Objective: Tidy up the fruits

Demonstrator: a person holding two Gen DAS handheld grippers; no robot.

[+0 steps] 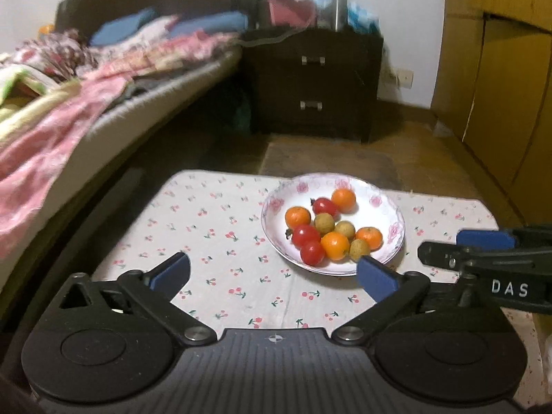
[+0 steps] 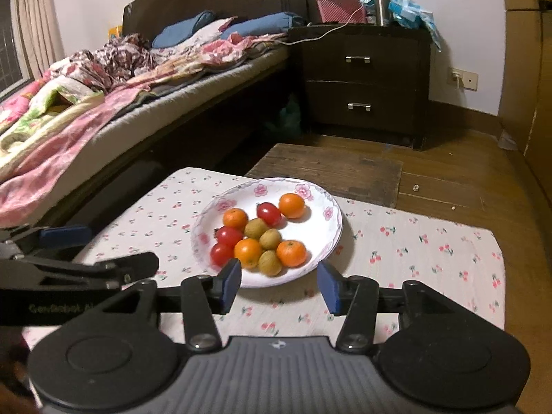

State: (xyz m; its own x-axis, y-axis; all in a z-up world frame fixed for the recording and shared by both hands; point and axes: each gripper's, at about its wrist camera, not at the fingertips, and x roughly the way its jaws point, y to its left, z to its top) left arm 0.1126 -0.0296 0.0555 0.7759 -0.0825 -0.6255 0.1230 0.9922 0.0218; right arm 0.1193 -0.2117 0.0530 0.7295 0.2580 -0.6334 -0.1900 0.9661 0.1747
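Observation:
A white floral plate [image 1: 393,233] [image 2: 324,214] sits on a cherry-print cloth [image 1: 220,227] [image 2: 414,241]. It holds several small oranges [image 1: 334,245] [image 2: 291,253], three red cherry tomatoes [image 1: 305,234] [image 2: 229,236] and three tan longans [image 1: 324,223] [image 2: 254,227]. My left gripper [image 1: 274,274] is open and empty, just short of the plate and left of it. My right gripper [image 2: 281,284] is open and empty at the plate's near rim. Each gripper shows in the other's view, the right one [image 1: 483,252] and the left one [image 2: 86,258].
A bed with pink bedding [image 1: 69,103] [image 2: 86,96] runs along the left. A dark two-drawer nightstand [image 1: 310,82] [image 2: 365,82] with clutter on top stands behind. A wooden floor [image 2: 448,179] and a yellow-brown wardrobe [image 1: 500,86] lie on the right.

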